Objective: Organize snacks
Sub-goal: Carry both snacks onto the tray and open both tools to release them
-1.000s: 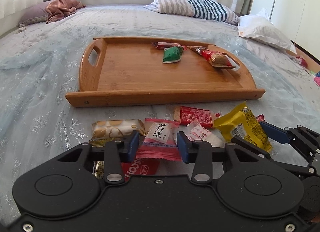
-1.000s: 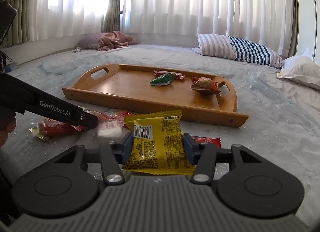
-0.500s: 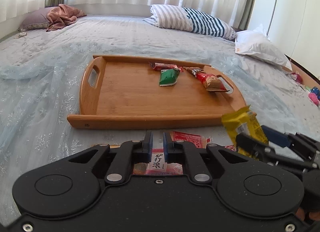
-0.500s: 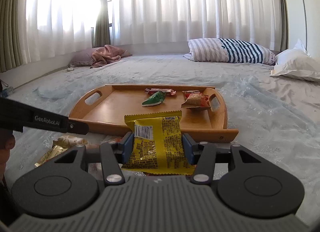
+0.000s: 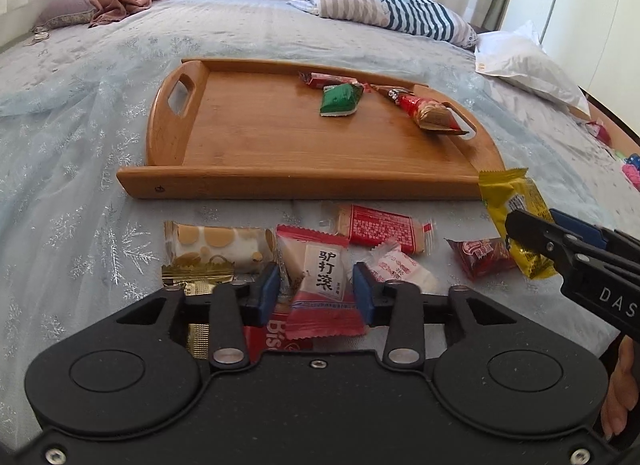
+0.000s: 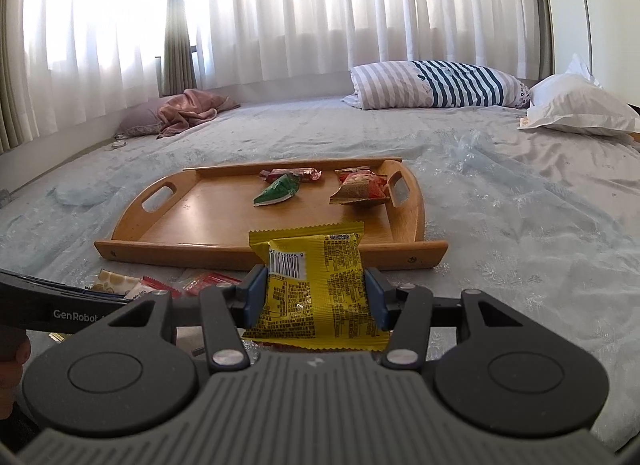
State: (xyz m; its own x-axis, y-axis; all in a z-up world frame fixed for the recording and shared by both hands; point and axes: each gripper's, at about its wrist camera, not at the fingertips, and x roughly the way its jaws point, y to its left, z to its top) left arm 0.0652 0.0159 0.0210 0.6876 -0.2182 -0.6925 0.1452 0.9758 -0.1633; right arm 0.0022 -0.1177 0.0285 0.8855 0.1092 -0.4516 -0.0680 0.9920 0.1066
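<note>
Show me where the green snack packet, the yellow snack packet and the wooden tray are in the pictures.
green snack packet (image 5: 340, 100), left wrist view, middle of its green face.
yellow snack packet (image 6: 320, 285), right wrist view, printed back between the blue pads.
wooden tray (image 5: 280, 183), left wrist view, its near front wall.

Count: one tray (image 5: 176, 181), three snacks on it, seven off it.
On the tray lie a green pack (image 5: 340, 100), a red bar (image 5: 326, 80) and a red cone pack (image 5: 430, 113); six packs (image 5: 380, 223) lie on the bed (image 5: 80, 145), one yellow pack (image 6: 316, 285) is held up; three pillows (image 6: 440, 83); two tongs (image 5: 316, 293).
</note>
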